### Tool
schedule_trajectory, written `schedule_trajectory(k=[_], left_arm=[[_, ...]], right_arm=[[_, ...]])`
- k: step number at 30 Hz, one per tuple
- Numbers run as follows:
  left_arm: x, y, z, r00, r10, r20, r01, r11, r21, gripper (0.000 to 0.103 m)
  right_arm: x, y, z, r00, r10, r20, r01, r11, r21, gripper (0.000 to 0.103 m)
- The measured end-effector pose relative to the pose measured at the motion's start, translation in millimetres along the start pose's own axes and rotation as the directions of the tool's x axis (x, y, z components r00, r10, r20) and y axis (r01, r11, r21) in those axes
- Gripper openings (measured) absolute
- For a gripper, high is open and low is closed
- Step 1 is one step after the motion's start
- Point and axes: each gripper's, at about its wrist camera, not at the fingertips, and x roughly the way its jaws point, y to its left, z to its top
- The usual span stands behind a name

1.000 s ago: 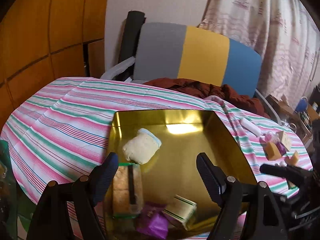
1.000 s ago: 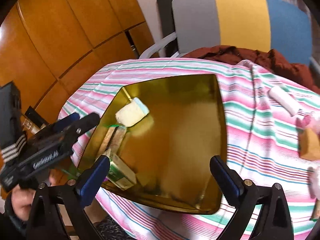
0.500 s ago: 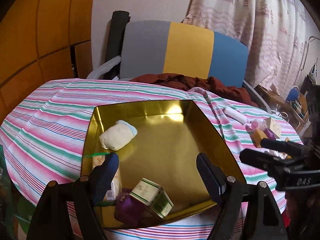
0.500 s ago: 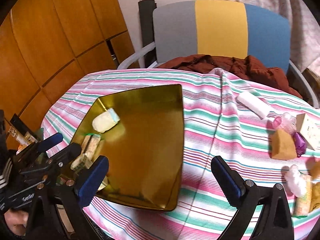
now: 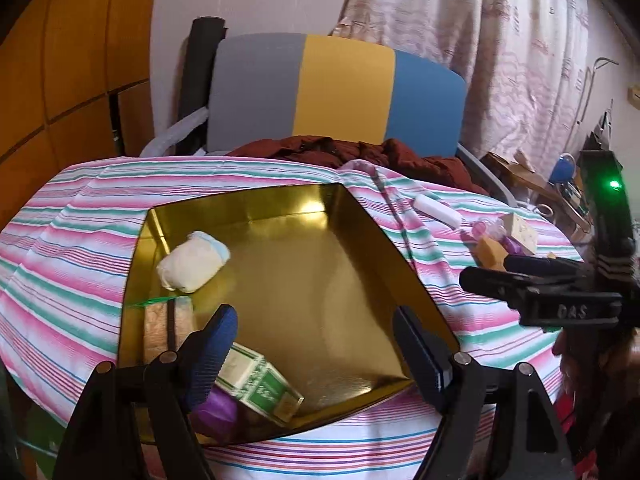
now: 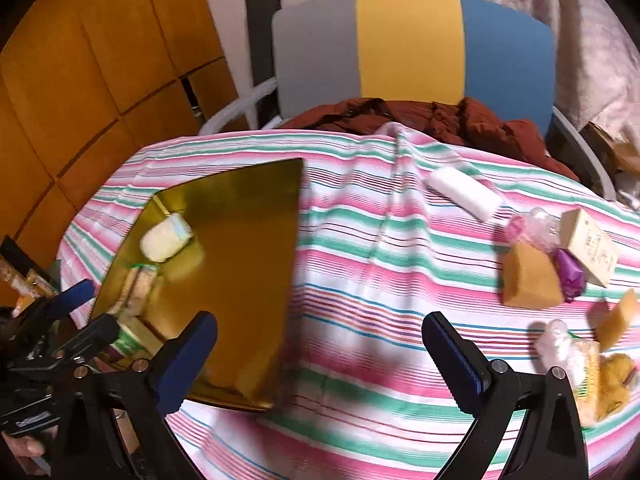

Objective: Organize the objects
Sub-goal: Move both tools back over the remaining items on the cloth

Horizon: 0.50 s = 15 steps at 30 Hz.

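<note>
A gold tray [image 5: 320, 280] [image 6: 240, 248] sits on the striped tablecloth. In it lie a cream roll [image 5: 192, 264] [image 6: 166, 236], a long tan packet [image 5: 166, 326], a green-and-white box [image 5: 260, 382] and a purple wrapped item [image 5: 218, 414]. My left gripper [image 5: 316, 348] hovers open over the tray's near edge, empty. My right gripper [image 6: 320, 352] stands open and empty above the cloth just right of the tray. To the right lie a white roll [image 6: 464, 194] [image 5: 438, 210], tan sponges [image 6: 528, 280], a cream box [image 6: 588, 246] and several small wrapped items.
A chair [image 5: 336, 92] with grey, yellow and blue back stands behind the table, a dark red garment [image 6: 432, 120] on it. Wood panelling [image 6: 80, 80] is on the left, a curtain [image 5: 500, 40] on the right. A person's hand [image 6: 24, 446] holds the left tool.
The left gripper has pulled back and up from the tray. The right gripper has swung right, away from the tray toward the loose items on the cloth. The green-and-white box has shifted in the tray.
</note>
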Motion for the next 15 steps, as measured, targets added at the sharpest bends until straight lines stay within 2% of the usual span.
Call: schedule_trajectory(k=[4,10,15], left_arm=[[2.2,-11.1,0.1,0.999,-0.031,-0.012,0.031,0.999,0.02,0.081],[5.5,-28.3,4.2,0.998,-0.065,-0.026,0.067,0.996,0.057,0.081],[11.5,-50.0,9.7,0.997,-0.075,-0.037,0.078,0.992,0.103,0.081]], right_arm=[[-3.4,-32.8,6.5,0.998,-0.058,-0.003,0.058,0.998,0.025,0.103],[-12.2,-106.6,17.7,0.989,-0.149,-0.002,0.148,0.978,0.147,0.103],[-30.0,-171.5,22.4,0.963,-0.268,0.041,0.248,0.931,0.268,0.103]])
